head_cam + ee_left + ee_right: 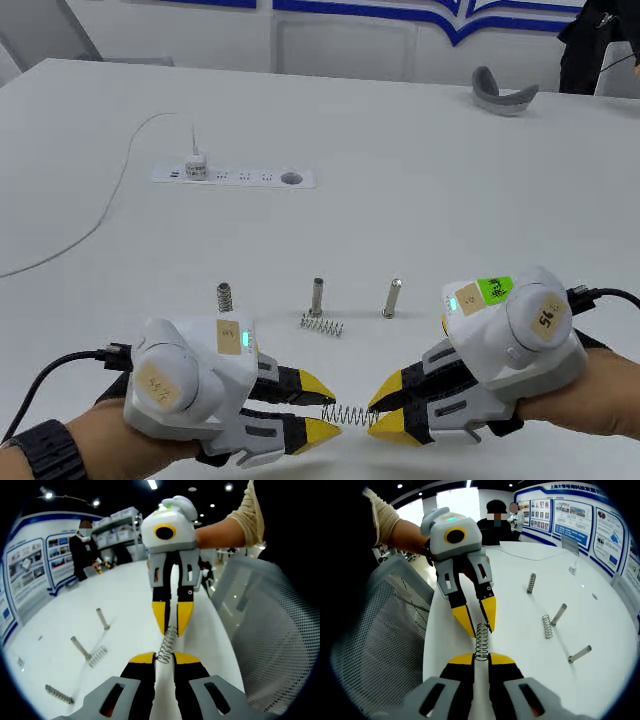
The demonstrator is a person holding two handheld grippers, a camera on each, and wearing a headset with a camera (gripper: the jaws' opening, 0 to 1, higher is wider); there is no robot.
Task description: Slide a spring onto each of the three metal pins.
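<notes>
White table (450, 200) with a power strip (232, 177) — mesh chair (270, 630) beside, poster-lined wall (570, 510) behind.

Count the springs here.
3. One spring stands upright left of the middle pin; a second spring lies beside that pin; a third spring is held between the left gripper and right gripper.

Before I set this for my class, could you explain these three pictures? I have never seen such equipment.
A person holds a hand-operated two-jaw tool in each hand: the left gripper and right gripper. One picture comes from a headset camera; the two round ones come from cameras on the grippers. On the white table stand three metal pins: the left one wears a fitted spring; the middle pin and right pin are bare. A loose spring lies by the middle pin. The held spring spans both grippers; the right grips it, the left's grip is unclear.
</notes>
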